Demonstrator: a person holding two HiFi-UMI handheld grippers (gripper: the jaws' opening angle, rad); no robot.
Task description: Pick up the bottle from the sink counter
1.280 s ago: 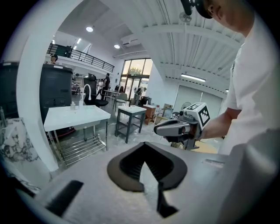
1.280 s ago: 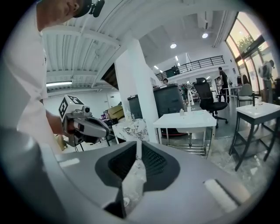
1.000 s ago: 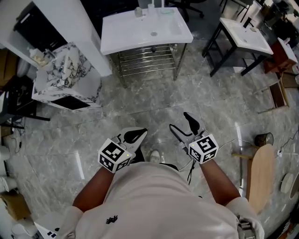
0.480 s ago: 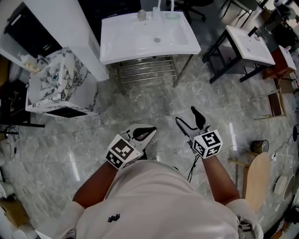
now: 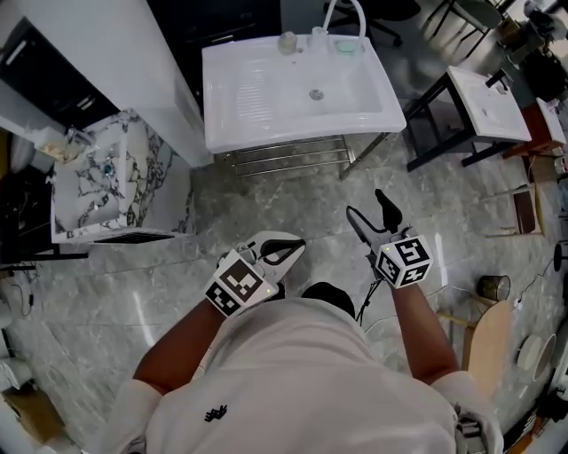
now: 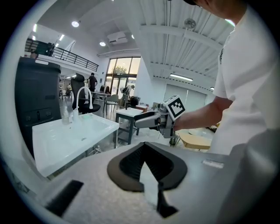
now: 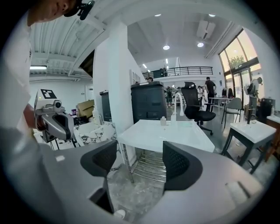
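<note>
A small clear bottle (image 5: 287, 42) stands at the back edge of the white sink counter (image 5: 257, 97), left of the curved tap (image 5: 346, 13). It also shows far ahead in the right gripper view, as the bottle (image 7: 162, 120). Both grippers hang over the grey marble floor, well short of the counter. My left gripper (image 5: 295, 249) is shut, its tips meeting with nothing between them. My right gripper (image 5: 366, 206) is open and empty; its jaws have just closed a little and still stand wide. In the left gripper view the sink counter (image 6: 74, 135) lies to the left.
A steel rack (image 5: 284, 155) sits under the counter. A marbled basin unit (image 5: 115, 177) and a white column (image 5: 106, 62) stand at the left. A second basin on a black frame (image 5: 493, 102) is at the right, and a wooden board (image 5: 484, 341) lies by my right side.
Both grippers and the person have moved forward across the floor toward the sink counter, which now looks larger and nearer. The left gripper stays shut and the right stays open.
</note>
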